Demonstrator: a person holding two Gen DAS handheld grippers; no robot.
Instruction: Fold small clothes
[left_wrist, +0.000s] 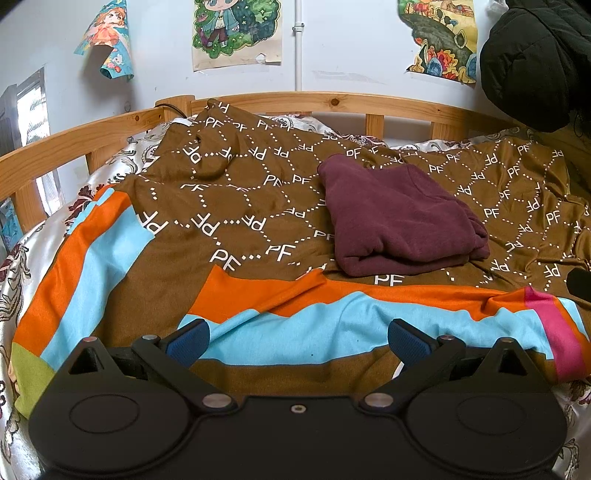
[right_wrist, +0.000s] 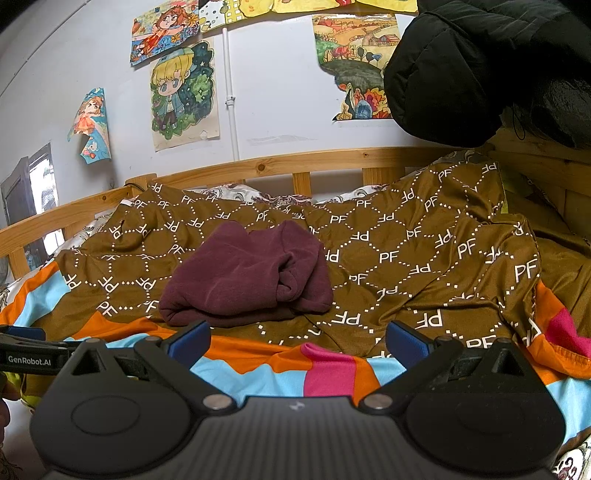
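Observation:
A maroon garment (left_wrist: 400, 218) (right_wrist: 247, 275) lies folded into a thick bundle on a brown "PF"-patterned blanket (left_wrist: 236, 206) (right_wrist: 406, 258). My left gripper (left_wrist: 297, 341) hovers open over the blanket's blue and orange border, well short of the garment and to its left. My right gripper (right_wrist: 297, 343) is also open, just in front of the garment's near edge, with nothing between its blue pads (right_wrist: 192, 345). The left gripper's body (right_wrist: 26, 354) shows at the left edge of the right wrist view.
A wooden bed rail (left_wrist: 332, 101) (right_wrist: 295, 162) runs along the back and left. A black puffy jacket (left_wrist: 535, 62) (right_wrist: 480, 66) hangs at the upper right. Drawings (left_wrist: 236, 33) are taped to the wall. A white patterned sheet (left_wrist: 14, 280) shows at the left.

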